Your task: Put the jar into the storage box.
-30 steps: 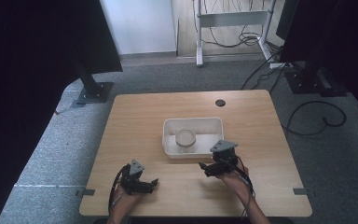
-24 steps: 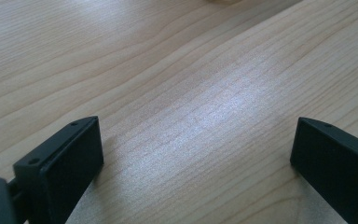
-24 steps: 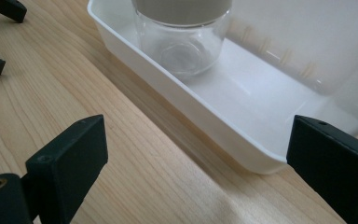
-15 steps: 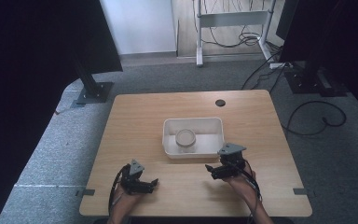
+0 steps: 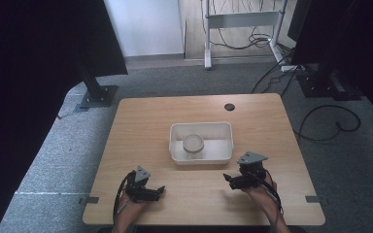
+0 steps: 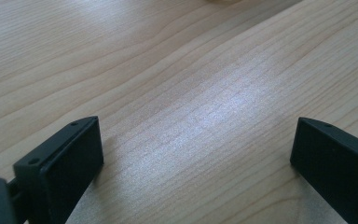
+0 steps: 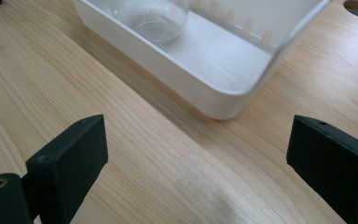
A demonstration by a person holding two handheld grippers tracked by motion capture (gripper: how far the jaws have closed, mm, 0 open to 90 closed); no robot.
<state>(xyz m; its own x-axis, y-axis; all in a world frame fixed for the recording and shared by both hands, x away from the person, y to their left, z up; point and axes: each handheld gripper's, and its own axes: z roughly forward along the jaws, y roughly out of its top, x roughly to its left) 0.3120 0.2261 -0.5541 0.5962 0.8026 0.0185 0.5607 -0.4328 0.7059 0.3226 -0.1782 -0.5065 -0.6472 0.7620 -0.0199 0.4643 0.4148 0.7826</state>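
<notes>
A white rectangular bin (image 5: 204,160) sits at the middle of the wooden table (image 5: 141,126). A clear glass jar (image 5: 193,144) stands upright in the bin's left half. My right gripper (image 5: 228,180) rests low near the front right, its jaws wide open and empty, aimed left toward the bin's near corner. In the right gripper view (image 7: 196,163) the bin's wall (image 7: 200,91) and the jar's base (image 7: 154,16) lie just ahead. At the front left my left gripper (image 5: 160,190) is open over bare wood, as the left gripper view (image 6: 196,158) shows.
A round cable hole (image 5: 229,106) pierces the table's far edge, right of centre. Beyond the table are black stand bases (image 5: 97,97), a white frame (image 5: 243,19) and loose cables (image 5: 325,121) on grey carpet.
My right gripper has drawn back from the bin, moving right and a little toward the person. The left gripper has stayed put.
</notes>
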